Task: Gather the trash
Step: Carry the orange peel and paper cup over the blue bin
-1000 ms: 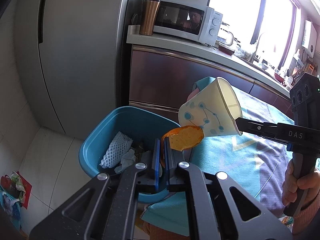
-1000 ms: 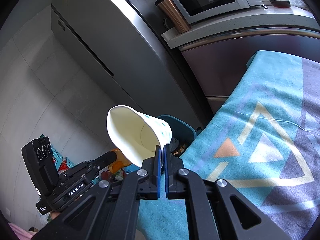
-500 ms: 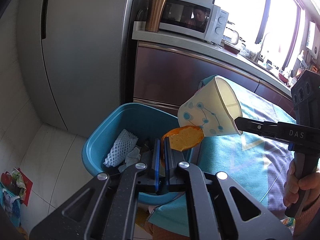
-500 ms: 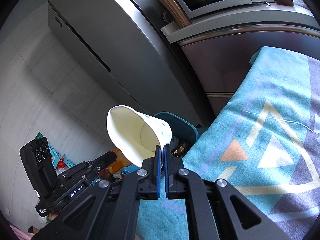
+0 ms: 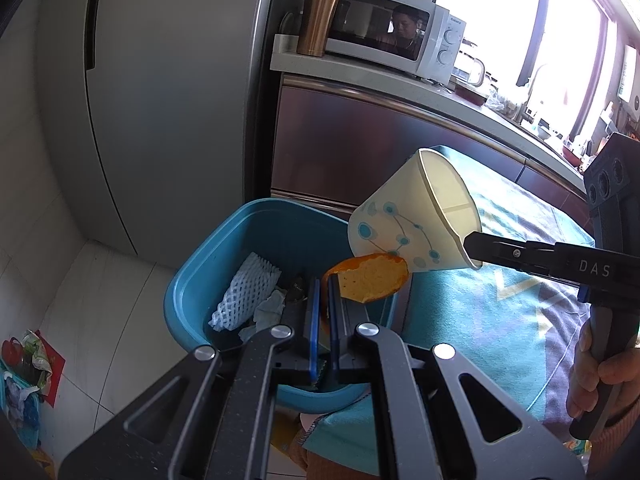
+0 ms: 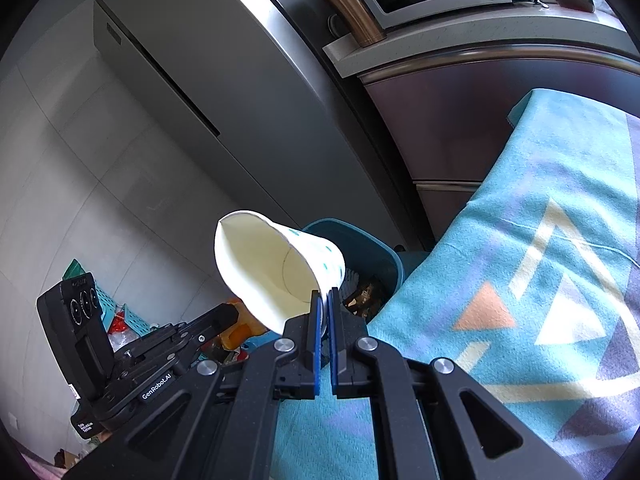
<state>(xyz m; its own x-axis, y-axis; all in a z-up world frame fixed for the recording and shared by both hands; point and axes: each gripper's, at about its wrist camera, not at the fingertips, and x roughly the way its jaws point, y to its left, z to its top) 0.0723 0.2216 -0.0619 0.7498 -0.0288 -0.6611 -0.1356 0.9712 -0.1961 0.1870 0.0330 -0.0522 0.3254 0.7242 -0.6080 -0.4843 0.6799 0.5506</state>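
Note:
My left gripper is shut on a piece of orange peel, held over the near right rim of a blue bin. A white paper cup with blue dots hangs tilted just above the peel, its rim pinched by my right gripper. From the right wrist, the right gripper is shut on the cup rim, the cup's mouth facing the camera, with the bin behind it. The left gripper shows at lower left, the peel mostly hidden.
White foam netting and crumpled tissue lie in the bin. A teal patterned cloth covers the table to the right. Behind stand a grey fridge, a counter with a microwave and a copper tumbler. Litter lies on the floor.
Both grippers keep their holds and barely move. The left wrist view has shifted slightly, so the bin and counter sit a little further right in it.

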